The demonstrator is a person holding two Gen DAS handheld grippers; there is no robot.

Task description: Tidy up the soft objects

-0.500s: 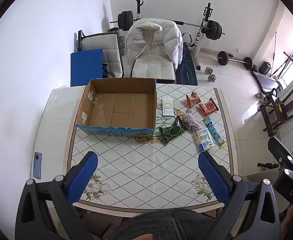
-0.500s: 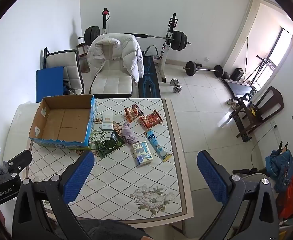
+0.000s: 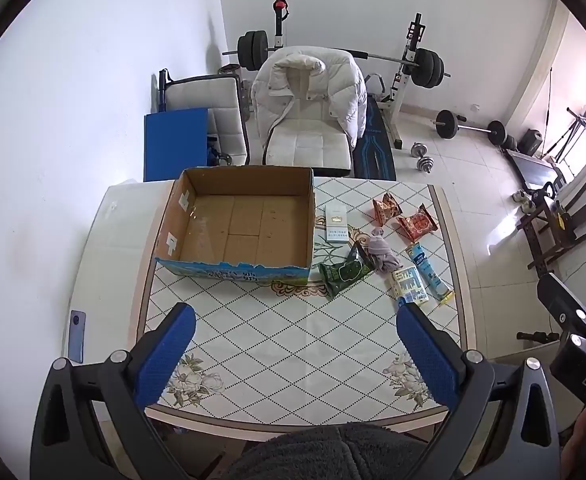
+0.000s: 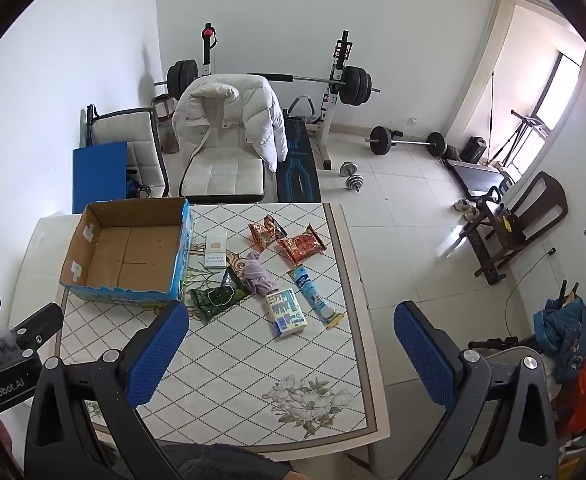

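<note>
An open, empty cardboard box [image 3: 237, 224] [image 4: 129, 252] stands on the patterned table [image 3: 285, 328] [image 4: 245, 360]. To its right lie a white flat pack [image 3: 335, 225] [image 4: 215, 251], two orange snack bags [image 3: 387, 208] [image 4: 267, 230], a crumpled purple cloth [image 3: 381, 250] [image 4: 258, 274], a green bag [image 3: 343, 274] [image 4: 217, 296], a blue-white packet [image 3: 409, 284] [image 4: 286, 312] and a blue tube [image 3: 429, 272] [image 4: 315, 296]. My left gripper [image 3: 293, 352] is open and empty, high above the table's near edge. My right gripper [image 4: 289, 356] is open and empty, above the table's right side.
A phone [image 3: 78, 336] lies on the white surface left of the table. Behind the table stands a chair with a white jacket [image 3: 309, 96] [image 4: 229, 116], a blue board [image 3: 175, 144], and a weight rack with a barbell [image 3: 413, 68]. Dumbbells lie on the floor.
</note>
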